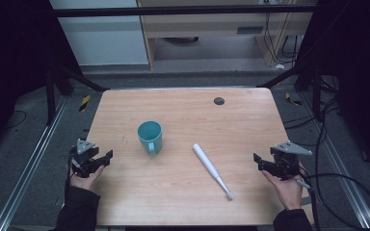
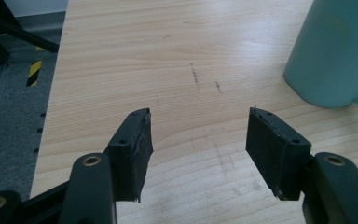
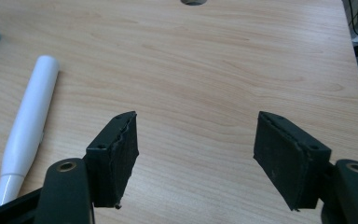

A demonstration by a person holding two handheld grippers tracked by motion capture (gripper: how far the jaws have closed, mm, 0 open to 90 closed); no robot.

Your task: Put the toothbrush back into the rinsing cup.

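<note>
On the wooden counter (image 1: 183,192) 2 things are laid out: a teal mug (image 1: 150,136) standing upright a little left of centre, its handle turned toward 6 o'clock, and a white electric toothbrush (image 1: 212,170) lying flat to the right of it, its thick handle end toward 11 o'clock and its brush head toward 5 o'clock. Mug and toothbrush are apart, and nothing is seen inside the mug.

The left claw (image 1: 107,156) is held at the 9 o'clock edge of the counter with its jaws spread and empty; in the left gripper view the mug (image 2: 335,51) stands at 2 o'clock beyond them. The right claw (image 1: 257,161) is held at the 3 o'clock edge, likewise wide open with bare wood between its pads; the toothbrush (image 3: 28,126) lies at 9 o'clock of it.

Nothing is gripped or touched, so the work is judged as not yet begun: the reach, the grasp and any placing are all left to do.
</note>
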